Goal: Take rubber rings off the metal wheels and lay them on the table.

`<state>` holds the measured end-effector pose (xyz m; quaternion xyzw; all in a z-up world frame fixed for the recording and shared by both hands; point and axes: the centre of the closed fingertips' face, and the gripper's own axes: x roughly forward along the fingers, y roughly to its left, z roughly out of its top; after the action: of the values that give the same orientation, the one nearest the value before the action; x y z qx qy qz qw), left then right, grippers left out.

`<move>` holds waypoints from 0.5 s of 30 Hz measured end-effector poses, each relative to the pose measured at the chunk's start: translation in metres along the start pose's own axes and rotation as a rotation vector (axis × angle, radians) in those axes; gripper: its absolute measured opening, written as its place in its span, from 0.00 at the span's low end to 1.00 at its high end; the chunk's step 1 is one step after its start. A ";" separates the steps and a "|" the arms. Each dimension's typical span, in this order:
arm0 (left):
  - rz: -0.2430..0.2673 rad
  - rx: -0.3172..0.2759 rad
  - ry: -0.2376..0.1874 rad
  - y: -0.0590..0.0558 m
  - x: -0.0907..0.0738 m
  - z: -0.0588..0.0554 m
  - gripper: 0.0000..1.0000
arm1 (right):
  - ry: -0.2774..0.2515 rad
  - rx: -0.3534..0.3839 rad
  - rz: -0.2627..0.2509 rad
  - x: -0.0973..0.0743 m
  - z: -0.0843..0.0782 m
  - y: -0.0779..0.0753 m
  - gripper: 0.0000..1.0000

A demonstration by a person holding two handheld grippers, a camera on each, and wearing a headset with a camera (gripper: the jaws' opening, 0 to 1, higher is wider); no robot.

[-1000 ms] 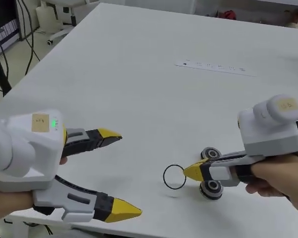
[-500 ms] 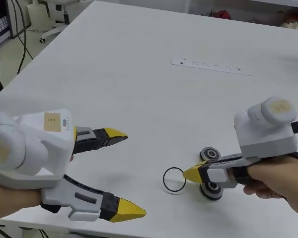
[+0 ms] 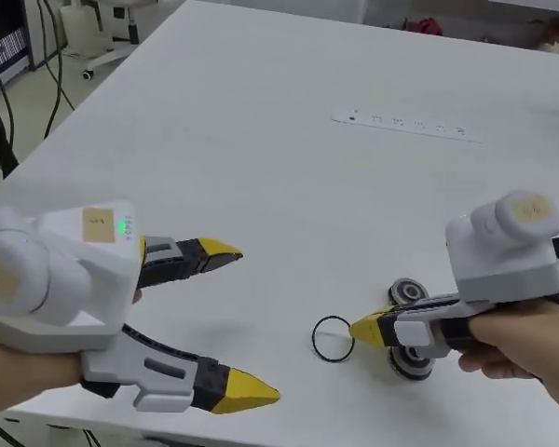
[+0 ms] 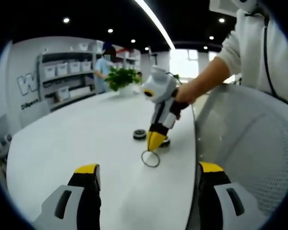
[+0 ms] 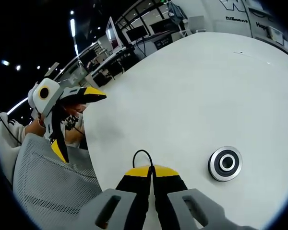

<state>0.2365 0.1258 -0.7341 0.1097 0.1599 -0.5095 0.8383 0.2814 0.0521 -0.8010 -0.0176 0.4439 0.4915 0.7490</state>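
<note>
light: bright, even overhead | shadows: soft on table (image 3: 261, 140) | gripper views: fisheye-warped edges

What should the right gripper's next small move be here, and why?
Probably open the right gripper to let go of the rubber ring. Its jaws are shut on the ring's edge, the ring is off the metal wheels and low over bare table, so releasing should lay it down.

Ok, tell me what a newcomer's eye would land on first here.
The right gripper, low right in the head view, has its yellow-tipped jaws shut on a thin black rubber ring over the white table. Two metal wheels lie on the table close beside its jaws. The left gripper stands wide open at lower left, aimed toward the ring.
</note>
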 end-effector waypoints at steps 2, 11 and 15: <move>-0.002 0.006 0.002 0.001 0.000 -0.001 0.85 | 0.004 -0.006 -0.003 0.001 0.000 -0.001 0.00; 0.001 0.008 0.004 0.002 -0.002 -0.001 0.84 | -0.007 -0.009 -0.033 -0.001 0.000 -0.006 0.01; 0.003 0.013 0.018 0.004 -0.004 -0.002 0.85 | -0.020 0.008 -0.047 -0.009 0.006 -0.008 0.05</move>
<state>0.2379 0.1313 -0.7346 0.1200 0.1639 -0.5084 0.8368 0.2905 0.0443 -0.7945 -0.0199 0.4378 0.4721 0.7649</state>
